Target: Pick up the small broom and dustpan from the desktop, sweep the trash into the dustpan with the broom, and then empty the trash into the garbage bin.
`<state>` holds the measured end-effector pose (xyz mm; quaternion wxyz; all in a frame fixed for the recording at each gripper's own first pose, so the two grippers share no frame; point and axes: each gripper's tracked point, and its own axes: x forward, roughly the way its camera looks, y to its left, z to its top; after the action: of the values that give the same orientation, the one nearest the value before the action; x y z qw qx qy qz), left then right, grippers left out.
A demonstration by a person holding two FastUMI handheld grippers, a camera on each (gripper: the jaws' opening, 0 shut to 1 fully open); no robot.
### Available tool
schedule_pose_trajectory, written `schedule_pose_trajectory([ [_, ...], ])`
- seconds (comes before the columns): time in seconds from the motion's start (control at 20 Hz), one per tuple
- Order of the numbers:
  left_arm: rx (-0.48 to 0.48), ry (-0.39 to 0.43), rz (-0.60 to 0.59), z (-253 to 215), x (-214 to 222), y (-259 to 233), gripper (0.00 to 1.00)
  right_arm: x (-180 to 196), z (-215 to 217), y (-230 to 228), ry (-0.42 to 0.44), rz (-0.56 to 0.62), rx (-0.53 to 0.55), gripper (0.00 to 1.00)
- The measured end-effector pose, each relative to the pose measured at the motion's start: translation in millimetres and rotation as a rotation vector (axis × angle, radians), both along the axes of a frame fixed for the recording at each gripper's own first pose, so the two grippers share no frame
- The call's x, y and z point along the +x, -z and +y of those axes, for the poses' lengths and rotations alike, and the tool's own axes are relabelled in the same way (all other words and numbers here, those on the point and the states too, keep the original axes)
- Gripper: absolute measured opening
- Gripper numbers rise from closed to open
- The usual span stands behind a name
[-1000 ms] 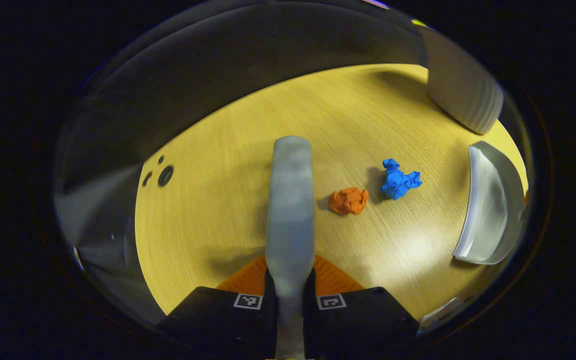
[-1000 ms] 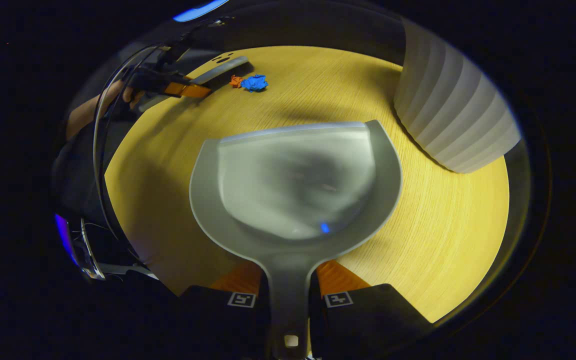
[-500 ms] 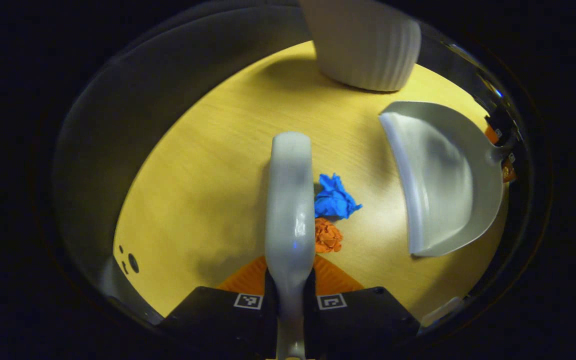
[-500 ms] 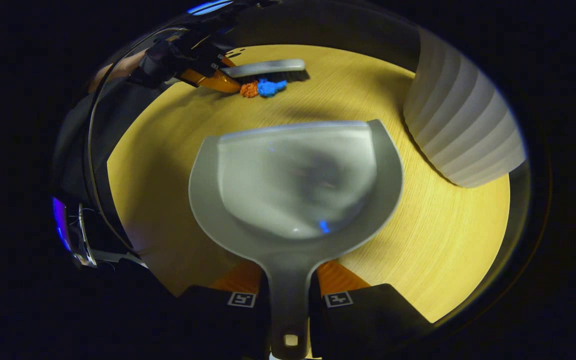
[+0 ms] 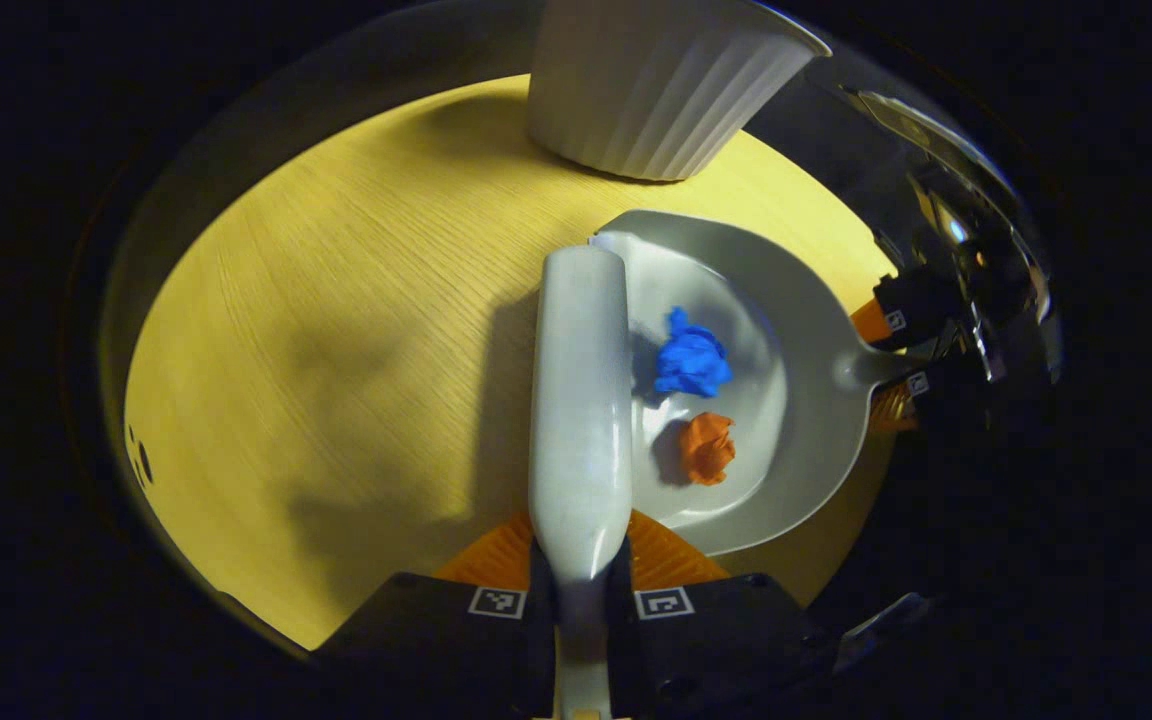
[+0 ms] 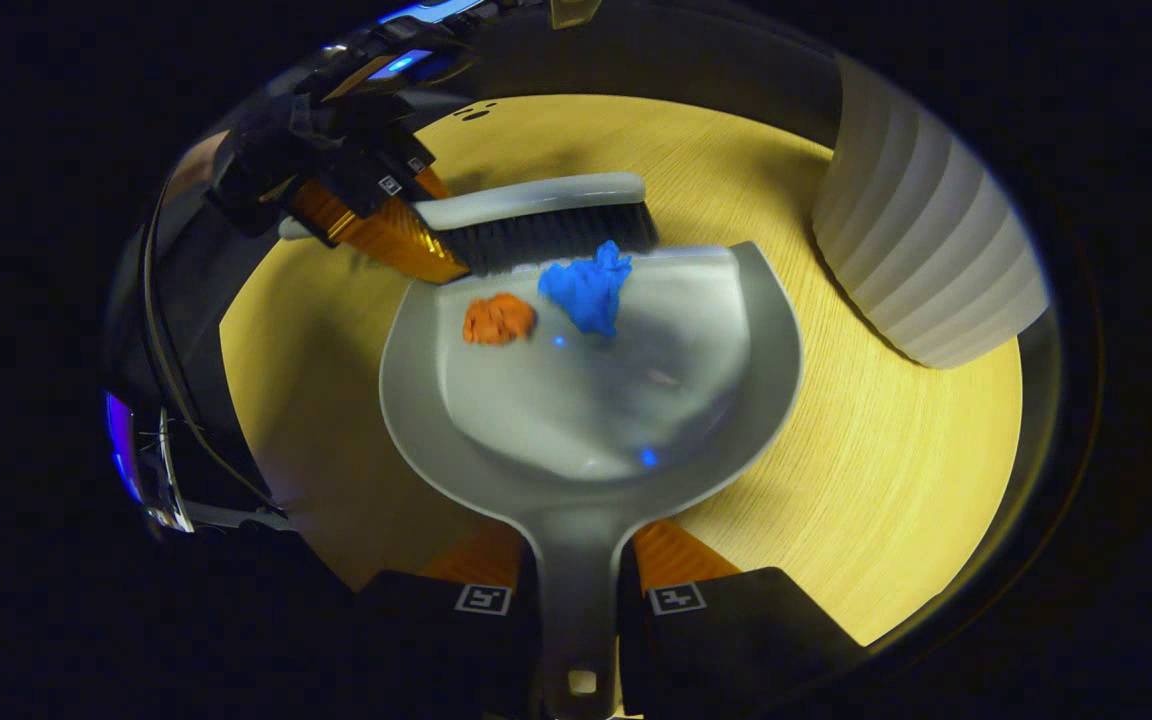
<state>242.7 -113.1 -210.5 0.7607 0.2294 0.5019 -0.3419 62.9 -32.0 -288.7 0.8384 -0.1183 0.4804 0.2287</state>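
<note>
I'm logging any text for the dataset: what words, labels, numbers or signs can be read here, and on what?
No readable words or numbers.
Square black-and-white coded markers, patterns not text, on the left tool and right tool.
Broom, dustpan, bin: no print visible.

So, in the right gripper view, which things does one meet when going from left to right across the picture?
Left gripper → orange paper ball → blue paper ball → far right rim of the dustpan → white ribbed garbage bin. The broom spans above both balls, so I leave it out.
</note>
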Motion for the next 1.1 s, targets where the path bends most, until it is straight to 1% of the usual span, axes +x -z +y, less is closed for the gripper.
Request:
schedule_pose_trajectory([
  [0.05, -0.015, -0.016, 0.008, -0.4, -7.5, 1.9, 0.25, 0.0, 0.4, -0.1, 0.004, 0.0, 0.004, 0.35],
  [0.1, -0.018, -0.031, -0.014, 0.1, -9.7, 2.1, 0.23, -1.4, 1.7, 1.3, 0.005, 0.003, 0.012, 0.35],
  [0.15, -0.02, -0.054, -0.04, 1.3, -10.4, 0.0, 0.25, -0.2, 0.8, 1.3, 0.003, -0.001, 0.014, 0.35],
  [0.2, -0.034, -0.089, -0.067, 2.6, -10.9, -3.9, 0.25, -0.1, 0.7, 1.9, -0.001, -0.002, 0.013, 0.38],
  [0.25, -0.053, -0.127, -0.09, 3.5, -13.7, -8.0, 0.25, 0.5, -0.6, 1.8, -0.003, -0.004, 0.01, 0.35],
  [0.45, -0.098, -0.287, -0.186, 25.0, -28.3, -22.1, 0.25, 2.7, 0.9, -3.3, 0.029, -0.013, 0.026, 0.35],
  [0.55, -0.119, -0.372, -0.22, 48.5, -41.7, -26.7, 0.25, 1.4, -0.5, -3.3, 0.052, -0.012, 0.032, 0.32],
  [0.65, -0.144, -0.453, -0.244, 76.8, -58.2, -25.9, 0.25, 0.9, -3.8, -8.1, 0.08, -0.025, 0.027, 0.35],
  [0.8, -0.187, -0.549, -0.25, 115.9, -83.4, -6.7, 0.25, -12.3, -10.0, -33.0, 0.13, -0.05, 0.039, 0.35],
  [0.9, -0.216, -0.592, -0.243, 143.9, -90.8, 14.5, 0.25, -18.8, -17.2, -47.2, 0.153, -0.068, 0.026, 0.35],
  [1.0, -0.227, -0.612, -0.242, 172.2, -90.8, 33.7, 0.25, -28.2, -25.7, -67.1, 0.176, -0.082, 0.01, 0.35],
  [1.05, -0.224, -0.613, -0.247, 180.0, -89.5, 45.7, 0.25, -33.5, -29.3, -77.9, 0.189, -0.085, 0.01, 0.31],
  [1.1, -0.224, -0.611, -0.251, 184.2, -87.5, 58.2, 0.25, -36.9, -31.7, -87.7, 0.201, -0.083, 0.013, 0.35],
])
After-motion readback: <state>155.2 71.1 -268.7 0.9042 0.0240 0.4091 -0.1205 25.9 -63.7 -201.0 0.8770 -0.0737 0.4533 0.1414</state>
